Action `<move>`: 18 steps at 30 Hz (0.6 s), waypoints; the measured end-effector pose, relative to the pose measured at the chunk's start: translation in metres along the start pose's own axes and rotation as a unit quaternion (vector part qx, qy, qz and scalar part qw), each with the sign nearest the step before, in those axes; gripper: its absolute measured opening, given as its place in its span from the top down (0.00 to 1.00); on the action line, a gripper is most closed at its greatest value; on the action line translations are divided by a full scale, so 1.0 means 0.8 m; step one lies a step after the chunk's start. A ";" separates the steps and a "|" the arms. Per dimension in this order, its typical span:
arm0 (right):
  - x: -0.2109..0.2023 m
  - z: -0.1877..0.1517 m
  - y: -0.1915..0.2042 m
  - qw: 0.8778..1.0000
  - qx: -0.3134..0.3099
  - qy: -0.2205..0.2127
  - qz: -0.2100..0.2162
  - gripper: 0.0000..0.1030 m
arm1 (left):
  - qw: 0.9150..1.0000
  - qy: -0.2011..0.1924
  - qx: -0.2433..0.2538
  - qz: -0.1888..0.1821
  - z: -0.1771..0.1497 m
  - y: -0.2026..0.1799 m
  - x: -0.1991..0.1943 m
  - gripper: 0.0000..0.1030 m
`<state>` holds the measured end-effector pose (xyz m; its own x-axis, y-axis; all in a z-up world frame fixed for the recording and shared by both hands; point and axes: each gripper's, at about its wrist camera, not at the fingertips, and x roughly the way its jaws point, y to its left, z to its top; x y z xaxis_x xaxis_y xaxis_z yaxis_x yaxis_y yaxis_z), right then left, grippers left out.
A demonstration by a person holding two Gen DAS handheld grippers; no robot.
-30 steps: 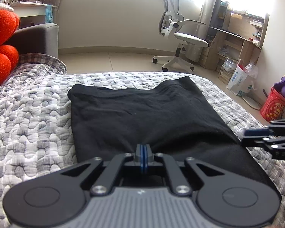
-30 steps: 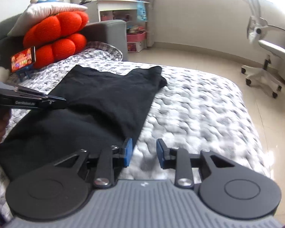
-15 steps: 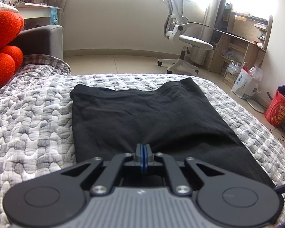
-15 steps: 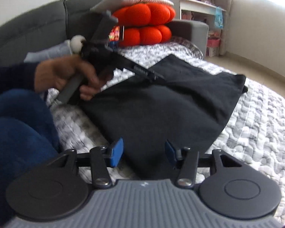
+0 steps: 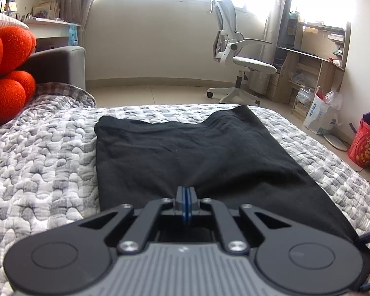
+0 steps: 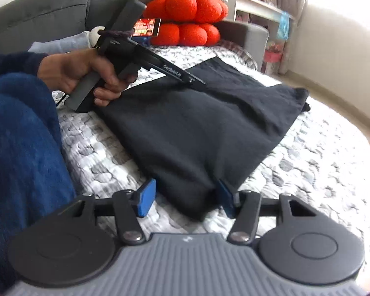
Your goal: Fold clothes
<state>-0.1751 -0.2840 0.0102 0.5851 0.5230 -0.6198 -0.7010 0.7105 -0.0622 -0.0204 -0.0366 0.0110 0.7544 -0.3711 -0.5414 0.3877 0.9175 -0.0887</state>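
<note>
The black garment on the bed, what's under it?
The black garment lies flat on a grey-and-white quilted cover, which shows on all sides. Anything between cloth and quilt is hidden; no lump shows.

Black linkage arms showing silver screws behind the right gripper [image 6: 185, 198], blue pads [image 6: 145, 198] lining its fingers, ribbed grey housing, white GenRobot.AI lettering running along the left gripper [image 6: 197, 80], dark blue sleeve [image 6: 9, 61] covering the arm behind it

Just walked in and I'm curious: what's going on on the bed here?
A person is folding a black garment spread on a grey quilt. The left gripper is shut over the cloth; whether it pinches it is unclear. The right gripper is open, its fingers straddling the garment's near corner.
</note>
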 end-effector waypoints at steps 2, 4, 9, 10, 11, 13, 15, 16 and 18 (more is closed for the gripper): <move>-0.001 -0.004 0.002 1.000 0.006 -0.006 -0.006 0.43 | 1.000 -0.001 -0.004 -0.002 0.000 0.002 0.000 0.96; -0.001 -0.004 0.002 1.000 0.003 -0.006 -0.006 0.43 | 1.000 -0.002 -0.003 -0.001 0.000 0.002 0.000 0.96; 0.000 -0.004 0.003 1.000 -0.002 -0.006 -0.009 0.43 | 1.000 0.002 0.017 0.007 0.002 -0.004 -0.001 0.96; 0.000 -0.004 0.004 1.000 -0.001 -0.005 -0.010 0.43 | 1.000 0.006 0.019 0.005 0.004 -0.002 -0.004 0.95; 0.000 -0.004 0.004 1.000 -0.001 -0.004 -0.011 0.44 | 1.000 0.010 0.021 0.001 0.005 -0.001 -0.009 0.94; -0.002 -0.004 0.003 1.000 0.002 -0.003 -0.013 0.46 | 0.999 0.015 0.031 -0.011 0.003 0.005 -0.028 0.75; -0.004 -0.004 0.003 1.000 0.005 -0.002 -0.014 0.54 | 0.999 0.020 0.041 -0.024 0.000 0.010 -0.048 0.64; -0.005 -0.005 0.003 1.000 0.007 -0.002 -0.015 0.57 | 0.998 0.022 0.046 -0.030 -0.001 0.013 -0.057 0.64; -0.007 -0.002 0.002 1.000 0.016 -0.006 -0.016 0.75 | 0.997 0.027 0.056 -0.043 -0.004 0.018 -0.077 0.64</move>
<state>-0.1802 -0.2867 0.0121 0.6127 0.5049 -0.6080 -0.6681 0.7419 -0.0571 -0.0625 0.0001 0.0404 0.6876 -0.4360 -0.5807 0.5084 0.8600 -0.0436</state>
